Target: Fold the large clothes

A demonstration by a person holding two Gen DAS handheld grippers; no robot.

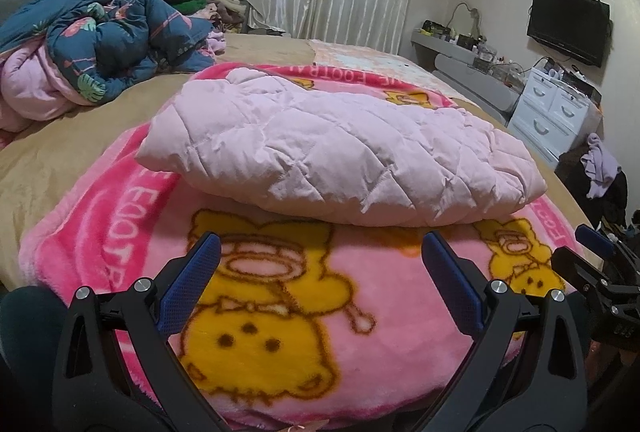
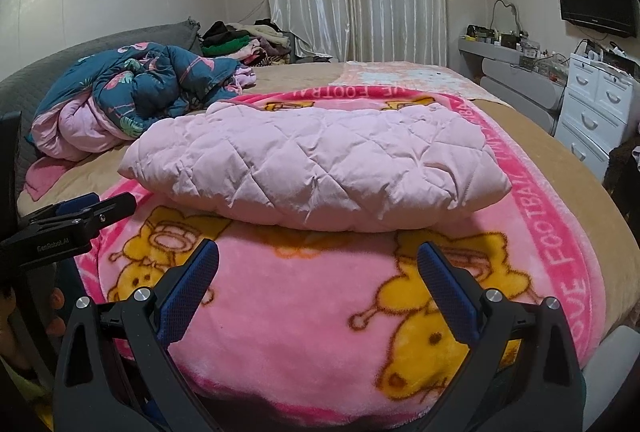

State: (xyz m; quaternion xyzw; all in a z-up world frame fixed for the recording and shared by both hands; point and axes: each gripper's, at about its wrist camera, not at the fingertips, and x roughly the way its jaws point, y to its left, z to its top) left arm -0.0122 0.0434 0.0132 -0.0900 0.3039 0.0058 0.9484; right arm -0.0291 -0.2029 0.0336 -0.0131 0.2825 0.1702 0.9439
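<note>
1. Grippers first: the left gripper hangs with its blue-padded jaws spread wide and nothing between them, and the right gripper matches it, wide and empty, both poised over the near part of the pink plush cartoon-bear blanket.
2. Just beyond the fingertips, untouched, lies the pale pink diamond-quilted padded garment, already a compact, puffy bundle in the middle of the blanket.
3. My read: the fold looks close to done, so the step in hand is a final tidy or one more fold across.
4. To do it well, take the near hem at two well-spaced points, pinch all layers together, lift low and lay it over evenly; puffy filling will likely spring back, so press flat before letting go.
5. Edges: the bundle's near edge overhangs nothing and sits well inside the blanket border.
6. Room: bare tan bedsheet opens on the left, while the crumpled dark blue floral duvet stays well apart at the far left.
7. White drawer unit stands off the bed's right side, clear of any swing.
</note>
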